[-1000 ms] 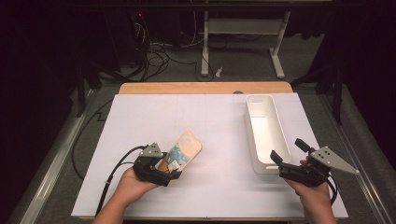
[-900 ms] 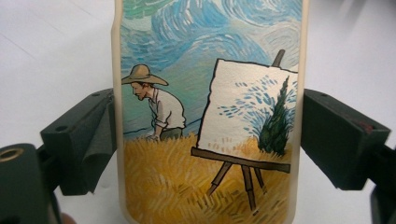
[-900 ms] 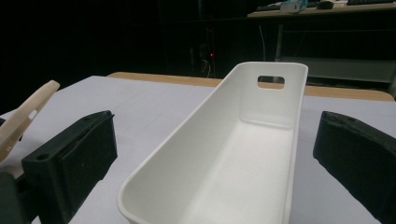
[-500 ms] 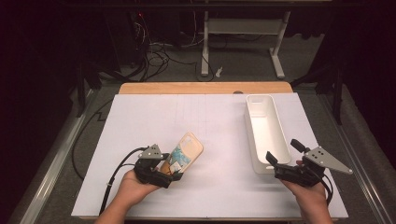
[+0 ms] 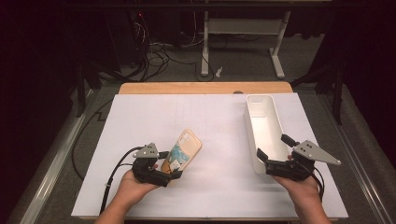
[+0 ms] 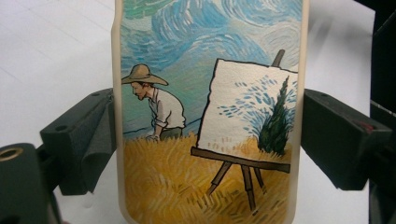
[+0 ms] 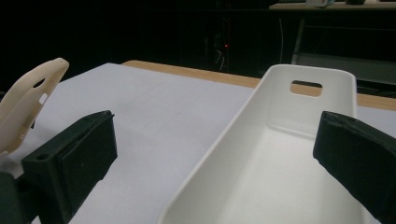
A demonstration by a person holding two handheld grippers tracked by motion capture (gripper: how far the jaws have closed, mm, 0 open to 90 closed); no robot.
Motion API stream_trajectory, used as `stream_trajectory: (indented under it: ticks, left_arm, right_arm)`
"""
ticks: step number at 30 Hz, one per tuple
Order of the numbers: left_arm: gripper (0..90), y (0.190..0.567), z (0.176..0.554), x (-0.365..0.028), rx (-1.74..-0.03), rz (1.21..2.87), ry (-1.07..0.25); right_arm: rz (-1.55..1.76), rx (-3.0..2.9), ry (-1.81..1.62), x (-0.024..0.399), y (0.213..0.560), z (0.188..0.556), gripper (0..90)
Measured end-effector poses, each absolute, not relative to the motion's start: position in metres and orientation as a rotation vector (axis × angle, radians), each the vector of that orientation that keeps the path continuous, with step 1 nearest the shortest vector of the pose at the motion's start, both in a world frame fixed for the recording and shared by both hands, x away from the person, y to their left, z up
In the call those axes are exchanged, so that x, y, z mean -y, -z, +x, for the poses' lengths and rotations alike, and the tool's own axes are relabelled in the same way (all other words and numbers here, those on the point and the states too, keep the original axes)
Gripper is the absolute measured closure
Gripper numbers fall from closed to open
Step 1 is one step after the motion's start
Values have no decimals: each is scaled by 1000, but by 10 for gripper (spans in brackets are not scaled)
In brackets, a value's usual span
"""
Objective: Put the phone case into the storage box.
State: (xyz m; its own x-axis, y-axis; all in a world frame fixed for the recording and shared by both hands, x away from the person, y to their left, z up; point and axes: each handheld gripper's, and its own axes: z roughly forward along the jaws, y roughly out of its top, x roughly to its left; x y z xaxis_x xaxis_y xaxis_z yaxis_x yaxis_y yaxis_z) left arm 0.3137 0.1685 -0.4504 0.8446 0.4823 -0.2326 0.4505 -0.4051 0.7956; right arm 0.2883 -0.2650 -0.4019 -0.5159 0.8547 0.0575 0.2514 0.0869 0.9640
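Lab: dark curtains, cables (image 5: 159, 51), white-covered table (image 5: 215, 121)

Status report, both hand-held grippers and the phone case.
Left hand-held gripper shut on phone case. Right hand-held gripper open at white tray. Nothing between.

- My left tool (image 6: 208, 140) grips a phone case (image 6: 210, 116) by its two long edges.
- Its print shows a straw-hatted painter, an easel and a swirling blue sky.
- The white tabletop (image 6: 56, 51) lies behind.
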Motion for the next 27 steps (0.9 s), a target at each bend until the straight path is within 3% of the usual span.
stream_trajectory:
  ticks: [15,27]
  left_arm:
    - [117,429,333,-142,-598,2038,-47]
    - [115,451,323,-106,-424,2142,33]
  right_arm:
    - [1021,-1937,-1487,240,396,309,0]
    - [955,-2039,-1522,235,404,300,1]
